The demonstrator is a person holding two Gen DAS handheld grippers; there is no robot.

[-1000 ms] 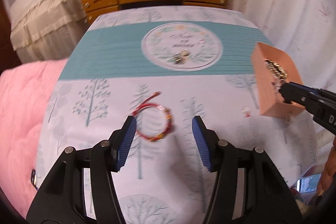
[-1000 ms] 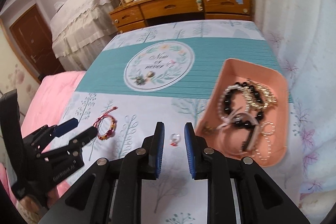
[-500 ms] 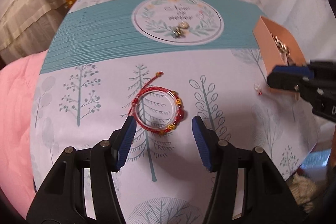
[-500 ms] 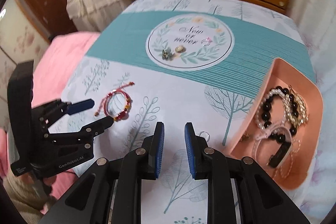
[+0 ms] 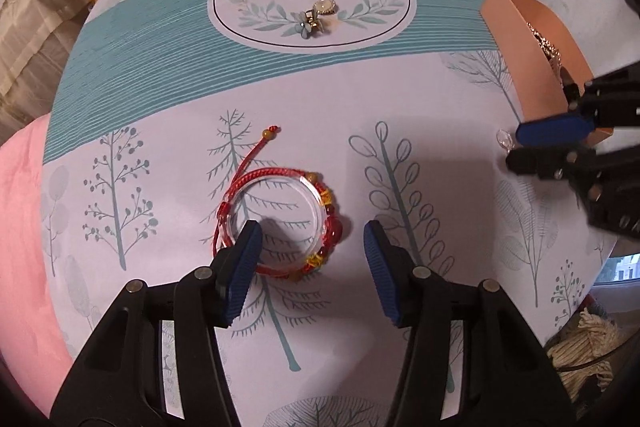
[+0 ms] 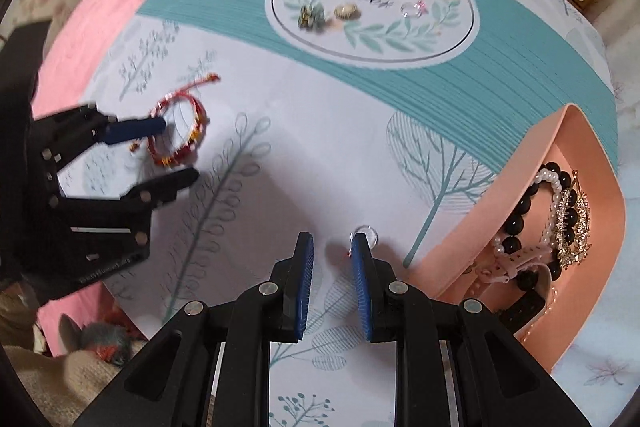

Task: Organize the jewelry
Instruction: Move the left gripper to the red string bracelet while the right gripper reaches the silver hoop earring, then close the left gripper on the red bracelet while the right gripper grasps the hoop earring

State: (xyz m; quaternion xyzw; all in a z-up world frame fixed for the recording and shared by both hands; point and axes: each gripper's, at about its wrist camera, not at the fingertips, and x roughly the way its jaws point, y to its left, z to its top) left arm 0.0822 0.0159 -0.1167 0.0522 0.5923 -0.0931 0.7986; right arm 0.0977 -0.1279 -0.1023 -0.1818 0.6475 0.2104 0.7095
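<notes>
Tree-printed cloth (image 5: 400,99) covers the bed your grippers point down at. Your left gripper (image 5: 312,251) stands about half open astride the red bracelet (image 5: 276,223), which lies flat with its loose cord tail pointing toward the cloth's teal band; the left pad overlaps the ring's rim, and its jaws have just been closing slightly. Your right gripper (image 6: 332,259) is narrow, empty, with a small clear ring (image 6: 365,235) lying just beyond its right fingertip, near the pink tray (image 6: 472,247) at the cloth's right edge.
</notes>
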